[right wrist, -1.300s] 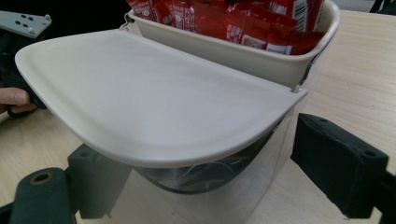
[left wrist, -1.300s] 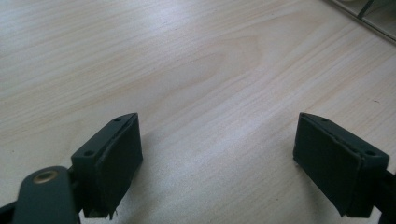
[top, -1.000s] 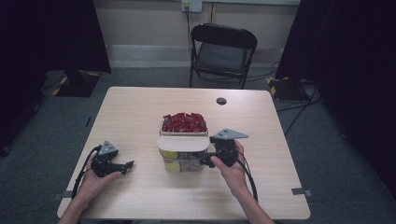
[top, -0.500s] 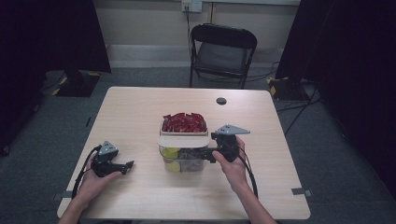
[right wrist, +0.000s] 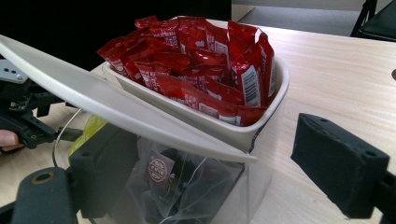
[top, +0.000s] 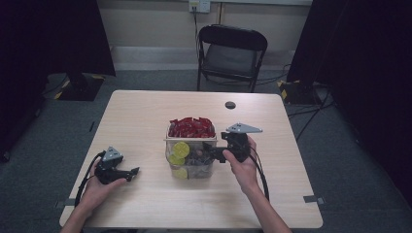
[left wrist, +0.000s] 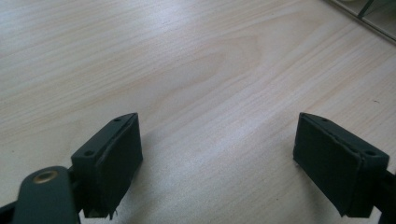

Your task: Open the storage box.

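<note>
Wood table (top: 145, 121), a small black round disc (top: 230, 105) near the far edge, a black folding chair (top: 232, 53) behind the table on grey floor. Mid-table: clear container (top: 190, 162) with a cream tray (top: 282, 104) on top, packed with red sachets (top: 192, 127); tea bags (right wrist: 161, 170) and yellow-green tags (top: 181, 148) show through the clear wall below. In the right gripper view a cream lid or flap (right wrist: 107, 109) slants across the front of the container, partly blocking the near side. Sachets stand mostly on end, long axis up, leaning slightly. Right gripper (top: 214, 154) sits at the container's right wall, jaws spread wide, one jaw against or just by the clear wall, the other off to the side over bare table; contact unclear. Left gripper (top: 132, 171) rests on the table well left of the container, jaws spread, nothing between them but wood.
</note>
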Motion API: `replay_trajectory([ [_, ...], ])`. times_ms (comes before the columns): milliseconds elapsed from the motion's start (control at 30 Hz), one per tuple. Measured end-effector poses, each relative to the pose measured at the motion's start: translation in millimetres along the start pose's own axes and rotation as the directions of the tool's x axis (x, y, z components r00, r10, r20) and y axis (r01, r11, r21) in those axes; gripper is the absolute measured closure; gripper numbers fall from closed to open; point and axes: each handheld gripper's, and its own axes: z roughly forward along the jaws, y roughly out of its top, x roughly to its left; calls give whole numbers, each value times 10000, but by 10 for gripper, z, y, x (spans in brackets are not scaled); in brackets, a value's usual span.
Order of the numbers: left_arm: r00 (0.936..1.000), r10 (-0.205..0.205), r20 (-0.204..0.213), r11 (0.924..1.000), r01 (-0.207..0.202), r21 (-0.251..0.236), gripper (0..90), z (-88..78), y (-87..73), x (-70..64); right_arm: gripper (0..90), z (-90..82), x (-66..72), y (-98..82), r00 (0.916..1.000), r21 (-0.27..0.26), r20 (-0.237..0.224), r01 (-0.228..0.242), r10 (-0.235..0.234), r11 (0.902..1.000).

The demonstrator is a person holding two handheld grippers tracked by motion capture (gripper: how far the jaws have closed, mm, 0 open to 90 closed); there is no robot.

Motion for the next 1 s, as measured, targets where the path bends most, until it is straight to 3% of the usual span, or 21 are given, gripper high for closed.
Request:
replay_trajectory([
  [733, 10000, 0, 2, 10000, 0, 0, 150, 0, 0, 0, 139, 71, -138, 66, 9993, -293, 133, -352, 356, 9989],
  [1000, 10000, 2, -7, 10000, -2, 0, 150, 0, 0, 0, 139, 85, -159, 100, 9991, -162, 356, -229, 234, 9996],
])
